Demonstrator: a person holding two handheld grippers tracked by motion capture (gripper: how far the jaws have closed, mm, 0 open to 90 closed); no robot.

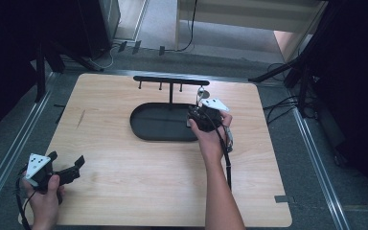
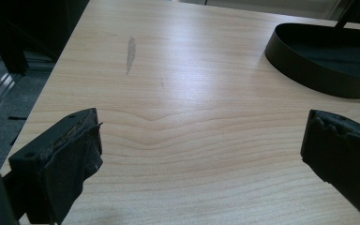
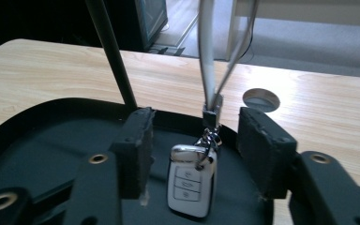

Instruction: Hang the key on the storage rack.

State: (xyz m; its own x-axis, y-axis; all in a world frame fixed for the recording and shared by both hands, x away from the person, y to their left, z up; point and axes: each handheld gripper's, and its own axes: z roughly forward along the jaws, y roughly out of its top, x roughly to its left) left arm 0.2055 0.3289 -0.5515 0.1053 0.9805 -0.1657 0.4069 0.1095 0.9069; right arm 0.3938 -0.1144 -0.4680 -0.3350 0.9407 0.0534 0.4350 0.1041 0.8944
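A white car key fob point(image 3: 191, 185) with silver trim hangs on a grey strap point(image 3: 206, 56) over the black oval tray point(image 3: 51, 140). My right gripper point(image 3: 197, 150) stands open around the fob, with a gap on each side between fob and pads. From above, the right gripper point(image 1: 200, 106) is at the tray's point(image 1: 146, 129) right end, under the right part of the black hook bar point(image 1: 170, 78). My left gripper point(image 1: 68, 159) rests open near the table's front left corner, nothing between its jaws point(image 2: 201, 150).
The stand's thin black post point(image 3: 112, 56) rises from the tray just left of the right gripper. A round hole point(image 3: 260, 100) sits in the wooden table point(image 1: 124, 191) behind the tray. A grey scuff point(image 2: 131, 51) marks the left side. Tripod legs and cables surround the table.
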